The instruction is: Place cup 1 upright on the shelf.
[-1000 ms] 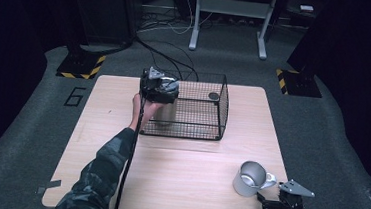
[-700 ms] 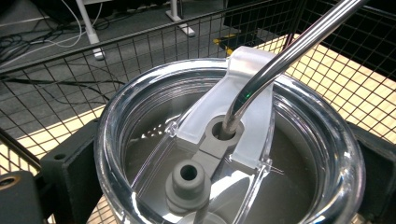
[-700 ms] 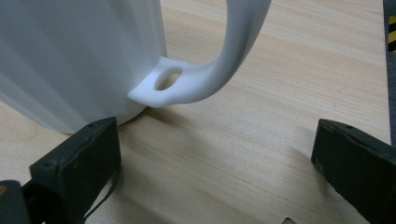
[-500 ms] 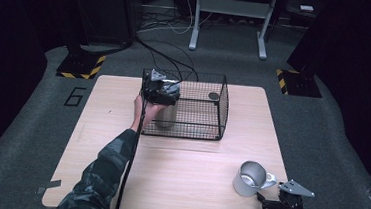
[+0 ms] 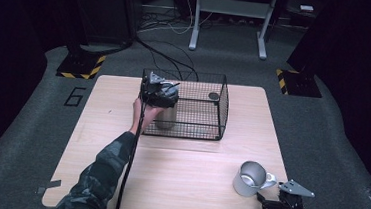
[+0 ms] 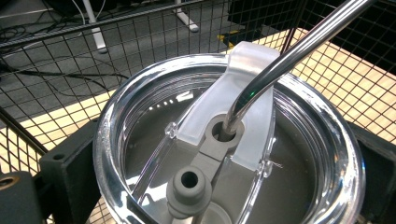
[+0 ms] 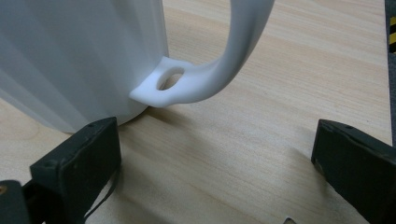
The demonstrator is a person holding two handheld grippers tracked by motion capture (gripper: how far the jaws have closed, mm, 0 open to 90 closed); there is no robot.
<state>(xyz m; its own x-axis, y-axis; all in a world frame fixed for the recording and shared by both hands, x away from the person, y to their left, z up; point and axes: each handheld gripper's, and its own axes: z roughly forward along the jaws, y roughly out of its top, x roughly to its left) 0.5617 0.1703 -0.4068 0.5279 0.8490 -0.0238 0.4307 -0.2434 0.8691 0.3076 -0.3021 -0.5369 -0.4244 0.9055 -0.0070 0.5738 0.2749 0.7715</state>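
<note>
1. High view first: the left gripper (image 5: 160, 93) sits over the near-left corner of the wire basket (image 5: 222, 103), holding a steel tumbler (image 5: 165, 117) by its top. The tumbler stands inside the basket, so this looks like a drop-off or a pick-up from above, which is the only open way in.
2. Left gripper view: the jaws are clamped on the tumbler's clear lid (image 6: 140, 98), one on each side of the rim. The metal straw (image 6: 280, 60) pokes through the lid's hole, so a rim grip avoids it.
3. Right gripper (image 5: 282, 204) waits at the table (image 5: 187, 180) edge, jaws spread wide, just beside the white mug (image 5: 251, 178).
4. Right gripper view: the mug's handle (image 7: 224, 60) points toward the open jaws, probably the next grab.
</note>
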